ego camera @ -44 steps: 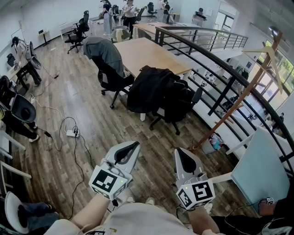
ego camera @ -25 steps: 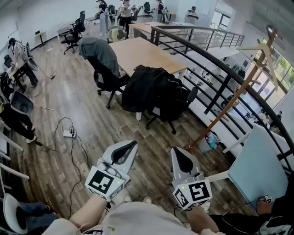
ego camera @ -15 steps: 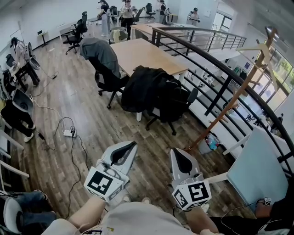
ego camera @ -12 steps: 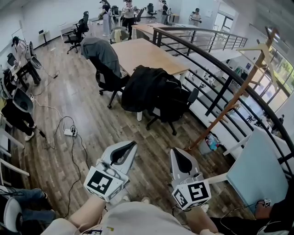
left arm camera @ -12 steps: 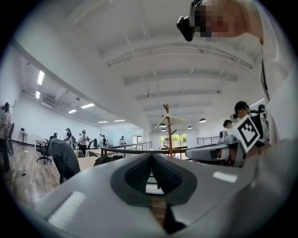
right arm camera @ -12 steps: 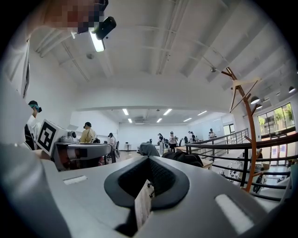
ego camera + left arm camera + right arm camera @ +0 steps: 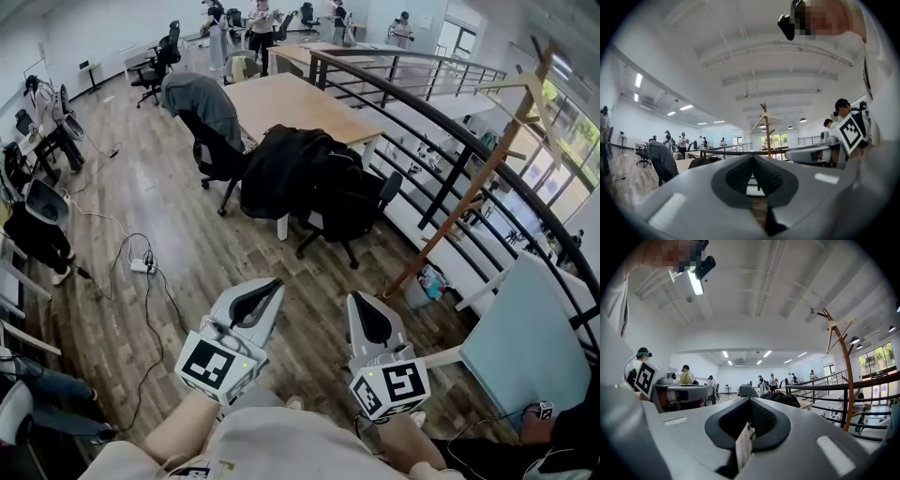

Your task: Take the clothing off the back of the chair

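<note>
Black clothing (image 7: 286,169) hangs over the back of a black office chair (image 7: 361,211) beside a wooden table (image 7: 300,103), well ahead of both grippers. The left gripper (image 7: 270,285) and the right gripper (image 7: 359,302) are held level side by side over the floor. Both are shut with nothing between their jaws. Past the closed left gripper (image 7: 752,160), the left gripper view shows the black clothing (image 7: 700,162) small and far off. It also appears just beyond the right gripper (image 7: 751,404), as black clothing (image 7: 782,398) in the right gripper view.
A second chair with a grey garment (image 7: 199,98) stands further back on the left. A wooden coat rack (image 7: 487,159) and a dark railing (image 7: 441,122) run along the right. A power strip with cables (image 7: 141,265) lies on the floor at left. A white panel (image 7: 525,337) is near right.
Both grippers have moved a little forward towards the chair with the black clothing. Their jaws have stayed shut and empty.
</note>
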